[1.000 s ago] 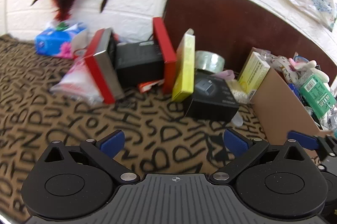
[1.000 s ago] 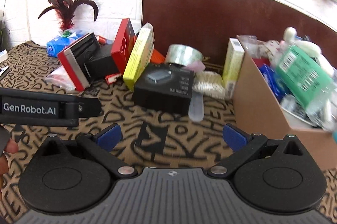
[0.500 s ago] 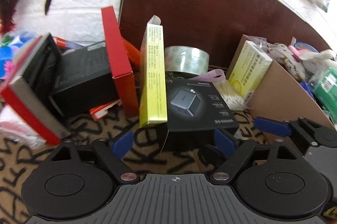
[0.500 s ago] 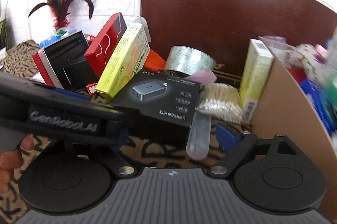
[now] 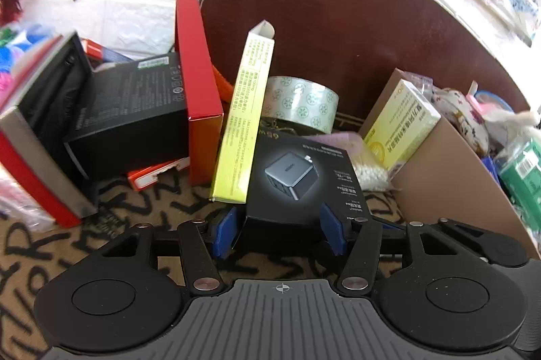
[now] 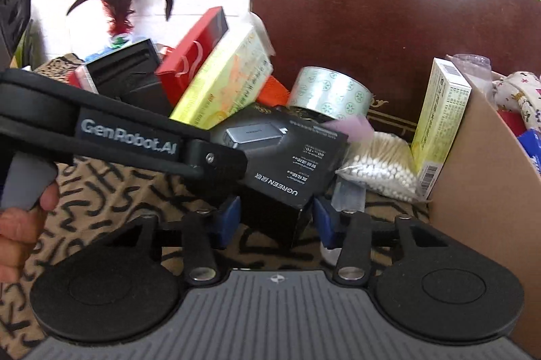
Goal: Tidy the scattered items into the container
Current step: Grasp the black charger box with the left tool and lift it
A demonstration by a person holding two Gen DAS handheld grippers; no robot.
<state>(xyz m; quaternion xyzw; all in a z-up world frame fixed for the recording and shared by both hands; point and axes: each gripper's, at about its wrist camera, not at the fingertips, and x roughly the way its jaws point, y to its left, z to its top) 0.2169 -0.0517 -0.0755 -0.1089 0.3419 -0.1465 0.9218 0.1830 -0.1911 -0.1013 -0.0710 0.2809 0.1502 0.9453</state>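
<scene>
A black charger box [image 5: 297, 177] lies on the patterned cloth, seen also in the right wrist view [image 6: 290, 163]. My left gripper [image 5: 279, 233] straddles its near face, jaws closing, blue pads close beside the box's sides. My right gripper [image 6: 275, 224] straddles the box's near corner, its jaws closing too, with a sliver of gap at the right pad. The left gripper's body [image 6: 128, 136] crosses that view from the left, held by a hand [image 6: 20, 224]. The cardboard container [image 5: 456, 177] stands at the right, stuffed with several items.
A yellow-green box [image 5: 243, 123] leans on the charger box. Behind it sit a tape roll [image 5: 301, 104], a red box [image 5: 196, 82] and a black box [image 5: 135, 109]. A bag of cotton swabs [image 6: 378, 163], a clear tube [image 6: 348, 194] and a yellow box [image 6: 439, 116] crowd the container's wall [image 6: 490, 174].
Both grippers have moved forward up to the black charger box. Their jaws have narrowed from wide open until the pads flank it.
</scene>
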